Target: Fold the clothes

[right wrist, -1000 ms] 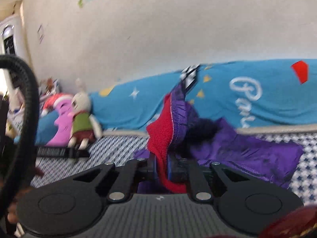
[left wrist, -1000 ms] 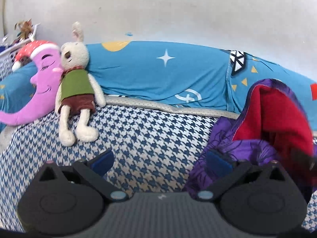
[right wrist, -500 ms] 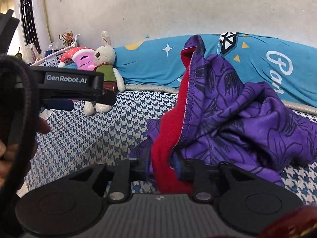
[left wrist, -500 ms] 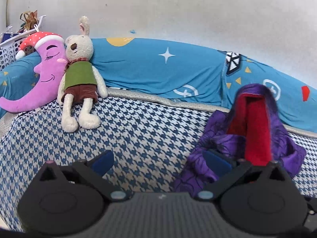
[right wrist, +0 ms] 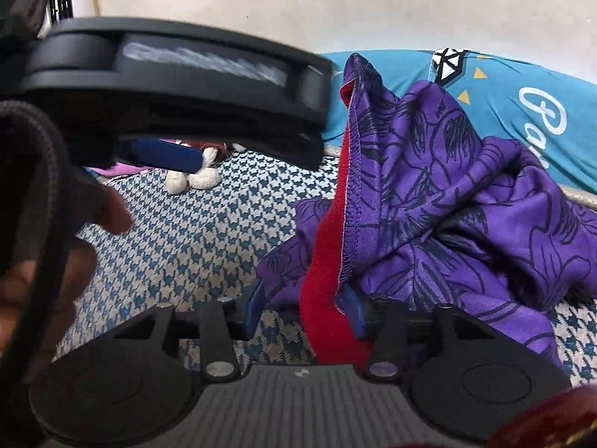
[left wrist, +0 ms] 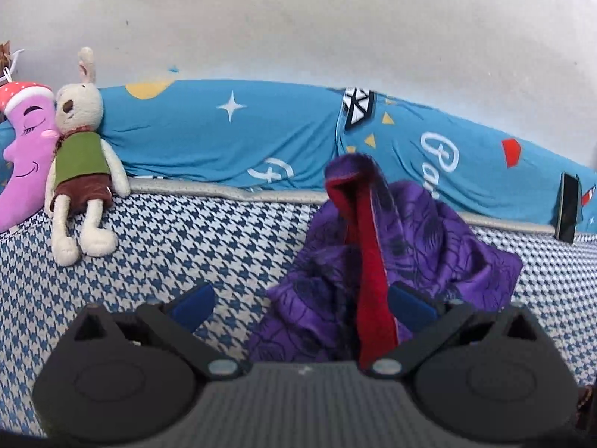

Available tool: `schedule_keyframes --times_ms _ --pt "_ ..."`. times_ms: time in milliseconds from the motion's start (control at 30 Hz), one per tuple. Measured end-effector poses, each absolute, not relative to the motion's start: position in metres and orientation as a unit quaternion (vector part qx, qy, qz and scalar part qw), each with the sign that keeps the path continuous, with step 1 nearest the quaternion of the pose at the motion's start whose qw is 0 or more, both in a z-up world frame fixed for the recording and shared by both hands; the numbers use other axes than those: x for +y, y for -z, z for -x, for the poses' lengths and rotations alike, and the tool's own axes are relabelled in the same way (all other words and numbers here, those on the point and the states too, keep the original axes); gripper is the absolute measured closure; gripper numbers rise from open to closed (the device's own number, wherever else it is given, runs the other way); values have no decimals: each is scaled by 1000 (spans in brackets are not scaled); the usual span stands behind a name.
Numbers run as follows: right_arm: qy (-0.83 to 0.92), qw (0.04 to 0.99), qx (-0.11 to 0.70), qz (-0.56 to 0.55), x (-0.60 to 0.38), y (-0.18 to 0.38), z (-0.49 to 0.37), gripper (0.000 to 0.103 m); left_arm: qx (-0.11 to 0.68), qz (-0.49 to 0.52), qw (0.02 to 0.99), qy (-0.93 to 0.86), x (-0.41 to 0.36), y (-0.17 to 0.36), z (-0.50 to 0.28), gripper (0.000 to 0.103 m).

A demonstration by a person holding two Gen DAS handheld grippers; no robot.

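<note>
A purple garment [left wrist: 429, 246] with dark line drawings and a red lining [left wrist: 371, 268] is bunched on the houndstooth bedspread [left wrist: 209, 246], with one edge drawn up into a peak. My left gripper [left wrist: 302, 304] is open wide, and the red edge runs down just inside its right finger [left wrist: 410, 304]. In the right wrist view the purple garment [right wrist: 466, 194] fills the right side. My right gripper [right wrist: 304, 310] has its fingers apart. The red lining [right wrist: 324, 261] lies against its right finger, and bedspread shows beside the left finger [right wrist: 253, 310]. The left gripper's body [right wrist: 179, 86] looms at the upper left.
A rabbit plush [left wrist: 78, 164] and a purple moon plush [left wrist: 22, 156] lean on the blue rolled bedding [left wrist: 231, 138] along the wall. A black phone [left wrist: 567, 209] stands at the far right. A hand [right wrist: 56, 261] holds the left tool.
The right gripper's fingers have parted from their shut hold on the red lining. The left gripper has swung right, so the garment now sits between its fingers, and it is closer to the right camera.
</note>
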State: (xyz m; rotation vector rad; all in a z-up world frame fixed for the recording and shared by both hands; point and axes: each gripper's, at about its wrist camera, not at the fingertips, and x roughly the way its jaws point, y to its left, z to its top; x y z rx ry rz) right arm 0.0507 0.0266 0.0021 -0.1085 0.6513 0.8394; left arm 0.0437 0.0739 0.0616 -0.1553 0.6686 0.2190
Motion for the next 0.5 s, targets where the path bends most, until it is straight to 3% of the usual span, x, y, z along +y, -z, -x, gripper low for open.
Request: schedule_keyframes --times_ms 233,500 --pt "-410 854 313 69 17 -1 -48 44 354 70 925 -119 71 -46 -54 0" --pt "-394 851 343 56 -7 -1 -52 42 372 58 915 -144 76 -37 -57 0"
